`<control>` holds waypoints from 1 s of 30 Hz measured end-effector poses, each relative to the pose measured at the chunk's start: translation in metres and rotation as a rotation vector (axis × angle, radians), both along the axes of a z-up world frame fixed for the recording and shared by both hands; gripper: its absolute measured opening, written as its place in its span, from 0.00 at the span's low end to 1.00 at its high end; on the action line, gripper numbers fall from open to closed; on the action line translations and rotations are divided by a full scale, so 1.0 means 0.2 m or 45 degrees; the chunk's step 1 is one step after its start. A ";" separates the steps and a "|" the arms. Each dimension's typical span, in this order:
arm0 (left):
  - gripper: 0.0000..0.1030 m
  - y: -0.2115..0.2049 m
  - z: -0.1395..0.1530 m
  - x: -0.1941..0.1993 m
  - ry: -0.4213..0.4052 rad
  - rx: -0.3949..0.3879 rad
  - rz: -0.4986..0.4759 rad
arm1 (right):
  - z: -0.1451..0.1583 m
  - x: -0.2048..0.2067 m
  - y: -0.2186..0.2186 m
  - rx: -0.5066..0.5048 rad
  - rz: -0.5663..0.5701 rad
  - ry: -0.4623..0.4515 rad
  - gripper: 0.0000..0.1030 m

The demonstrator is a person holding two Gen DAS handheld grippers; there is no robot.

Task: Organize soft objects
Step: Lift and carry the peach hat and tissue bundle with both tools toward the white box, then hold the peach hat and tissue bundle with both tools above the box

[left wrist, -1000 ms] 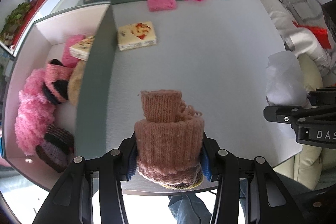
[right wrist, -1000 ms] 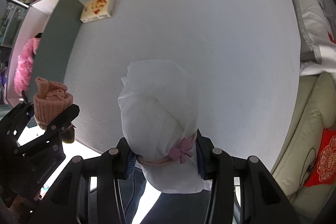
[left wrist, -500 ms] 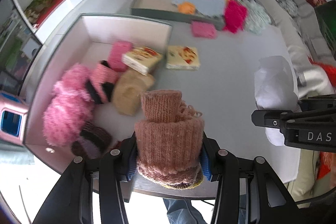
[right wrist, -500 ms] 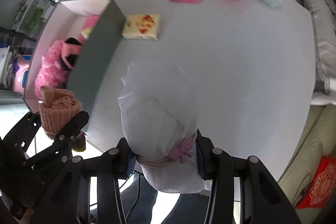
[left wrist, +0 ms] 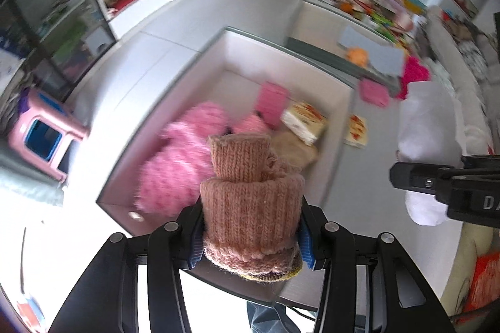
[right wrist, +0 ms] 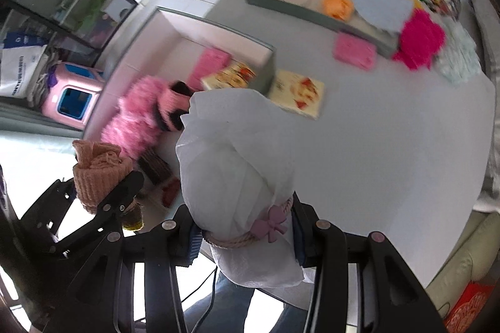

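My left gripper (left wrist: 250,242) is shut on a rolled peach knit piece (left wrist: 250,201), held in the air over the near end of an open grey box (left wrist: 340,145). The box holds a fluffy pink item (left wrist: 175,167), a pink pad (left wrist: 272,101) and a printed tissue pack (left wrist: 304,120). My right gripper (right wrist: 243,239) is shut on a white cloth bundle (right wrist: 237,158) tied with a pink cord and bow, held above the table's near edge. It shows at the right in the left wrist view (left wrist: 428,126).
A second tissue pack (right wrist: 297,94) lies on the grey table (right wrist: 390,130) beside the box. A far tray (right wrist: 312,5) holds an orange item and blue cloth. A pink pad (right wrist: 354,50) and a magenta fluffy item (right wrist: 420,39) lie by it. A pink stool (right wrist: 73,95) stands left.
Both grippers have swung left and risen with their loads. The left gripper now hangs over the open box, whose inside has come into fuller view.
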State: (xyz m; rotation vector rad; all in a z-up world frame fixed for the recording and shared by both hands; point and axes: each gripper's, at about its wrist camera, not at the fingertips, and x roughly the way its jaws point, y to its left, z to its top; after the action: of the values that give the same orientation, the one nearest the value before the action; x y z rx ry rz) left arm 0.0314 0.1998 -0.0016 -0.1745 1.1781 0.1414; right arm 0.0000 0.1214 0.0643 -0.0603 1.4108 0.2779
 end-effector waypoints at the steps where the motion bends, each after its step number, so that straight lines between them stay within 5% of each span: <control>1: 0.48 0.03 0.00 0.00 -0.007 0.009 0.030 | 0.01 0.01 0.03 0.006 0.010 -0.005 0.47; 17: 0.48 0.21 -0.09 0.01 0.060 0.031 0.204 | 0.06 0.14 0.42 0.015 0.195 -0.041 0.47; 30: 0.48 0.22 -0.12 0.03 0.085 0.023 0.219 | 0.02 0.18 0.48 0.015 0.223 -0.024 0.47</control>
State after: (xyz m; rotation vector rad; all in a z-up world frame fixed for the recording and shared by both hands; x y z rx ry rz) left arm 0.0370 0.2442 -0.0257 -0.2567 1.2277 0.3107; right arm 0.0363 0.2165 0.0681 -0.1768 1.3869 0.4299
